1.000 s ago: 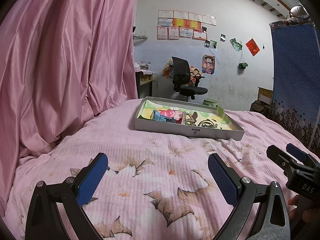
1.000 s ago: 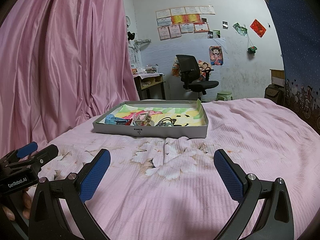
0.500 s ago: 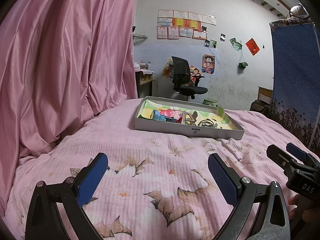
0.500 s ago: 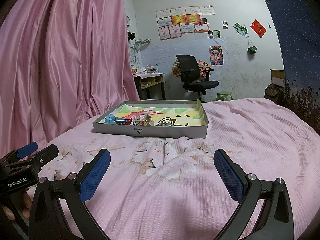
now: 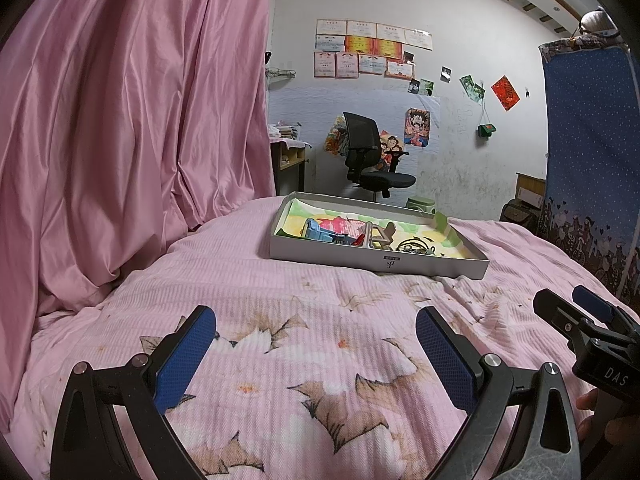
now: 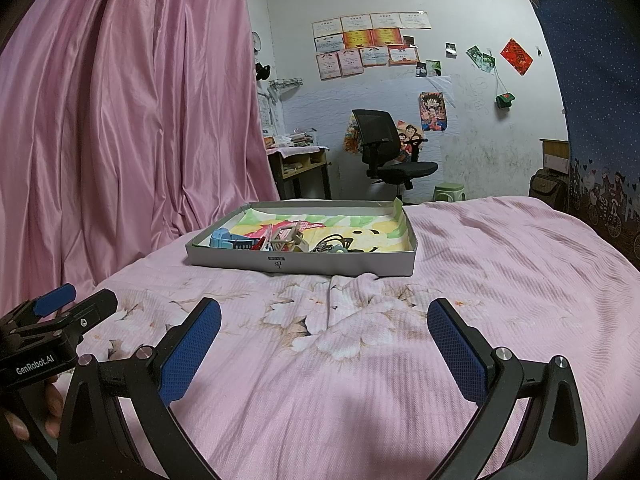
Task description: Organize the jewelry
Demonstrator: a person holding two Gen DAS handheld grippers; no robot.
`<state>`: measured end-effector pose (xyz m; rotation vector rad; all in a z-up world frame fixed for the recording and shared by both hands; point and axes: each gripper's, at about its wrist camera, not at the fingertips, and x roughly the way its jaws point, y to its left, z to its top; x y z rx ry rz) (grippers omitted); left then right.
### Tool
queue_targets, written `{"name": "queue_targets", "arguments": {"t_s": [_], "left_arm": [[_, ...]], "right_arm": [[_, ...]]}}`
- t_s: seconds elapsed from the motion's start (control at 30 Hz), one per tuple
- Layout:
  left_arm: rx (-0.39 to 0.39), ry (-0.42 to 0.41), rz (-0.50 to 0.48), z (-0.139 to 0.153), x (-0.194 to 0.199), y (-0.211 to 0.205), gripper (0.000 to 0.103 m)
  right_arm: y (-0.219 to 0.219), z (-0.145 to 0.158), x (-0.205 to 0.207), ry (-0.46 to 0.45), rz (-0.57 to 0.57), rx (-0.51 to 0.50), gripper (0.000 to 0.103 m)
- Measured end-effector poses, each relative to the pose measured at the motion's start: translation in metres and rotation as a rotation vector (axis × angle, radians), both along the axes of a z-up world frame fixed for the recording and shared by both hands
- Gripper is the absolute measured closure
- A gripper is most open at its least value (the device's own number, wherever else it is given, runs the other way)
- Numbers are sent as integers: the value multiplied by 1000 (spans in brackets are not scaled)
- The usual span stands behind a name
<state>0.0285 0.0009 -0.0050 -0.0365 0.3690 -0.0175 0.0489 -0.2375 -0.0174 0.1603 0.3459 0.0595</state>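
Two grippers, jaws spread wide and empty, hover over a pink flowered bedspread (image 5: 320, 292).
Pink curtain (image 5: 120, 140) on the left, black office chair (image 5: 372, 160) by the far wall. A shallow grey tray (image 6: 304, 266) holding tangled jewelry (image 6: 288, 240) lies mid-bed, well ahead of the left gripper (image 5: 316, 344) and right gripper (image 6: 324, 336).

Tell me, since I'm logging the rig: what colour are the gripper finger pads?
Blue, textured pads on black fingers; clearest in the right wrist view.
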Motion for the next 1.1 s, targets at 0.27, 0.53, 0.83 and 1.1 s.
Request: {"name": "queue_targets", "arguments": {"t_s": [0.27, 0.53, 0.83, 1.1], "left_arm": [[0, 1, 1, 0, 0, 0, 2], [1, 2, 0, 0, 1, 0, 2], [4, 5, 23, -4, 0, 6, 2], [4, 7, 25, -4, 0, 6, 2]], "right_arm": [[0, 0, 0, 0, 0, 0, 1], [0, 0, 0, 0, 0, -1, 1], [1, 0, 0, 0, 1, -2, 1], [1, 0, 0, 0, 0, -2, 1]]}}
